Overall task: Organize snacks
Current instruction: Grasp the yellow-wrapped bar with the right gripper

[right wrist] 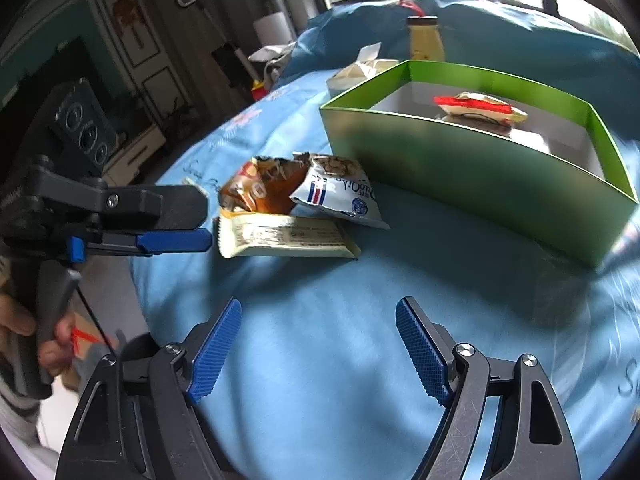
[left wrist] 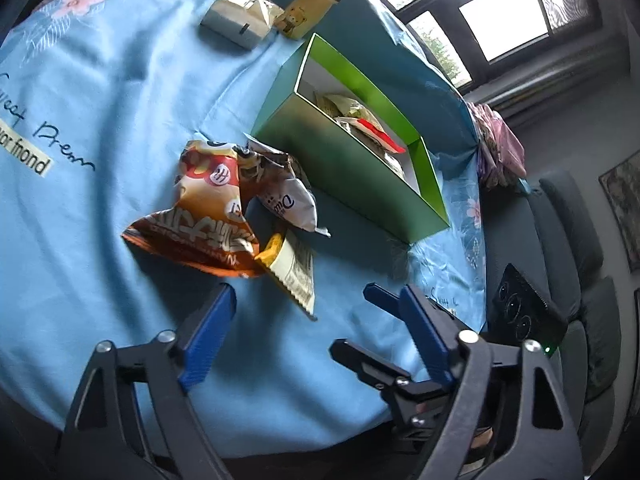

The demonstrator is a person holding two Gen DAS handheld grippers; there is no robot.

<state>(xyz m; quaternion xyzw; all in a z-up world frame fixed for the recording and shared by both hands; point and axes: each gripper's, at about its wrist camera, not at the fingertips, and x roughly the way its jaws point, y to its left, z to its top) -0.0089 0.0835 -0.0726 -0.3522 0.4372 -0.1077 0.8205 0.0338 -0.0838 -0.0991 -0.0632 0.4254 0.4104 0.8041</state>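
Bright daylight fills dark-framed windows (left wrist: 504, 20) above a grey sofa (left wrist: 576, 240); panelled cabinet doors (right wrist: 136, 36) stand opposite.

three loose snack packets (right wrist: 296, 208) beside an open green box (right wrist: 472, 160), seemingly part-filled with snacks

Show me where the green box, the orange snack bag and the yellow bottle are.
green box (right wrist: 460, 160), right wrist view, near side wall.
orange snack bag (left wrist: 208, 216), left wrist view, front face.
yellow bottle (right wrist: 426, 42), right wrist view, body.

This is looking like a home living room. A blue floral cloth (left wrist: 120, 100) is covering the table, a dark sofa (left wrist: 572, 240) is sitting on the right, windows (left wrist: 504, 20) are letting in daylight at the far side, and panelled cabinets (right wrist: 148, 52) are standing at left.
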